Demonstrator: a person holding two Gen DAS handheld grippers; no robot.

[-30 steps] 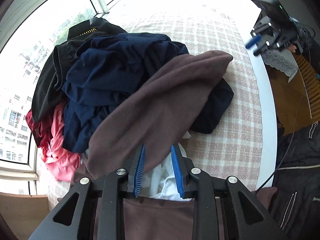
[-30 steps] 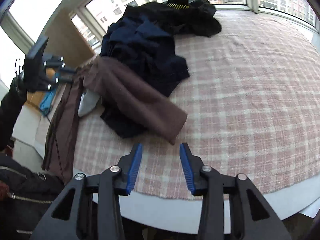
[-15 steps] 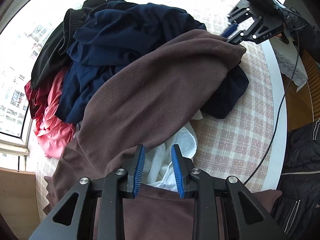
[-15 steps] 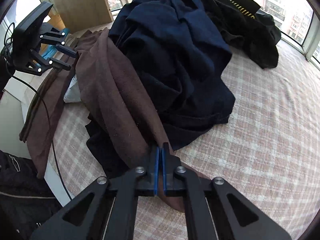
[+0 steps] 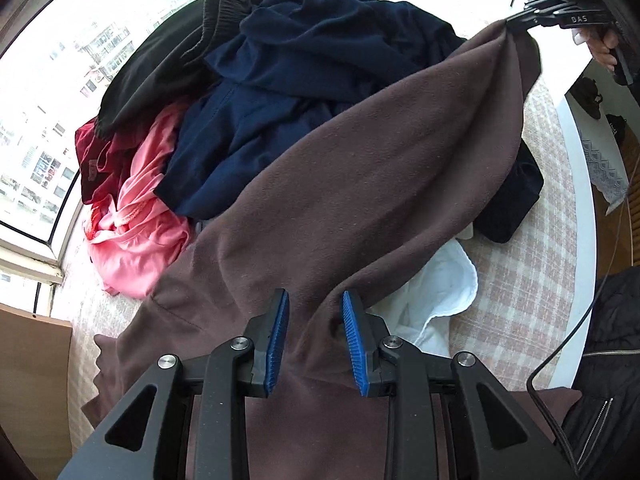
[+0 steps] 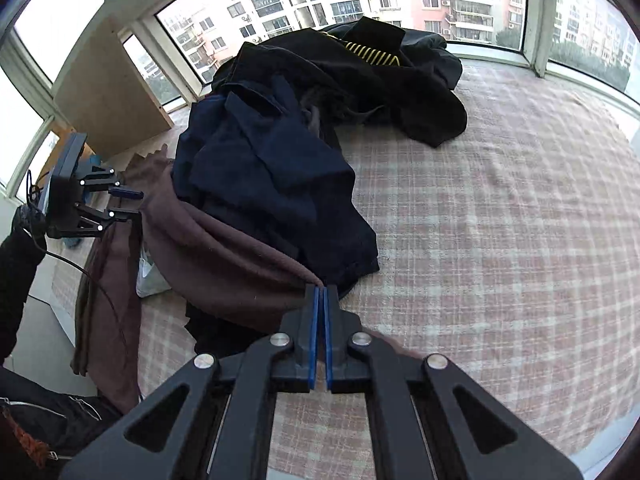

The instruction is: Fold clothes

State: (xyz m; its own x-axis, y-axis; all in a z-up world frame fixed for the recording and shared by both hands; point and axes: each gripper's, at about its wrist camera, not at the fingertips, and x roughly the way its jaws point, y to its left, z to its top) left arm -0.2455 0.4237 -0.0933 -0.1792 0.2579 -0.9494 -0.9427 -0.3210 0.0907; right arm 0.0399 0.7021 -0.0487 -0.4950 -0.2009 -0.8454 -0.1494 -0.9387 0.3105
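A long brown garment (image 5: 360, 168) lies stretched across the pile and the checked table cover (image 6: 500, 240). My right gripper (image 6: 322, 300) is shut on its far corner and holds that corner raised; it shows as the right gripper (image 5: 516, 20) at the top right in the left wrist view. My left gripper (image 5: 315, 308) points down over the garment's near end, jaws opening. A fold of brown cloth (image 6: 224, 264) lies between its blue pads, which do not pinch it. From the right wrist view the left gripper (image 6: 132, 204) sits at the cloth's left end.
A navy garment (image 5: 300, 64), a black one (image 5: 160, 64) and a pink one (image 5: 140, 220) are heaped by the window. A white piece (image 5: 440, 292) lies under the brown cloth. A cable (image 5: 560, 352) and a person's black jacket (image 5: 612, 340) are at the table edge.
My right gripper went from open over the bare cover to shut on the brown garment's corner, then lifted it. My left gripper slid over the brown cloth; the white piece now lies to its right.
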